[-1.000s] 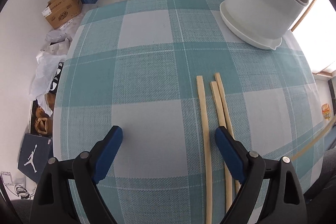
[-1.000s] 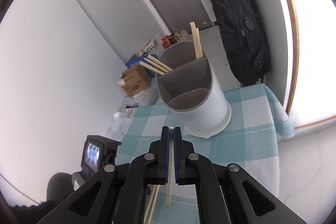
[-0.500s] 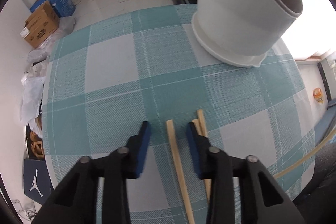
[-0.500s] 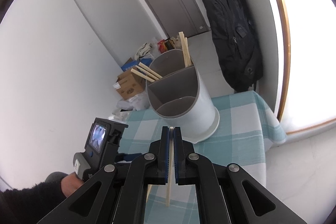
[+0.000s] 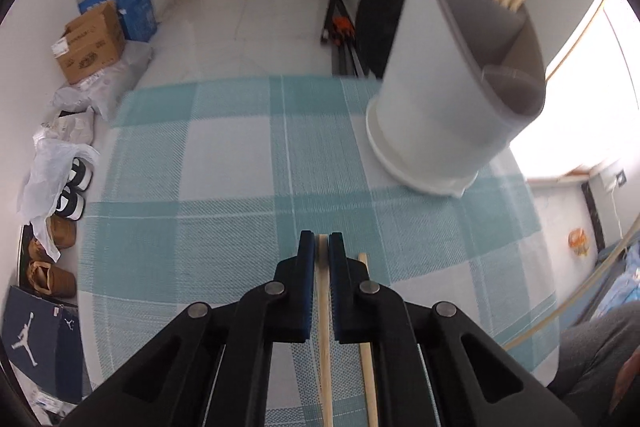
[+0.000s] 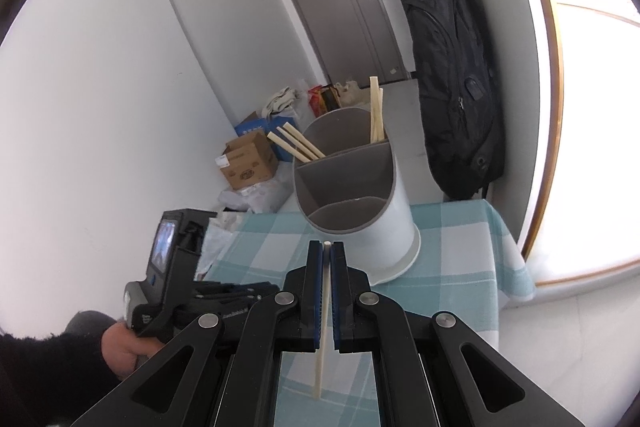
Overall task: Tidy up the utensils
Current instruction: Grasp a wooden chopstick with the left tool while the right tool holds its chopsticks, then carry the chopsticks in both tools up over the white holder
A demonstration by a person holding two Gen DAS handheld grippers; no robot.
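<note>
Closing left tongs [image 5: 322, 241] on chopstick [image 5: 325, 343] that lay loose between them a second ago; spare chopstick [image 5: 368, 347] just right. Right tongs [image 6: 327, 249] grip own chopstick [image 6: 322, 339]; holder [image 6: 372, 211] ahead. We judge both ready for holder.

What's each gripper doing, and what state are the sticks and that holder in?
Left gripper: shut on a chopstick.
Right gripper: shut on another chopstick, lifted.
Loose chopstick: lying on the tablecloth.
Utensil holder: upright, chopsticks in its back compartments, front one empty.

Black hand-held gripper [image 5: 322, 247], blue pads [image 5: 307, 267], silver screws
</note>
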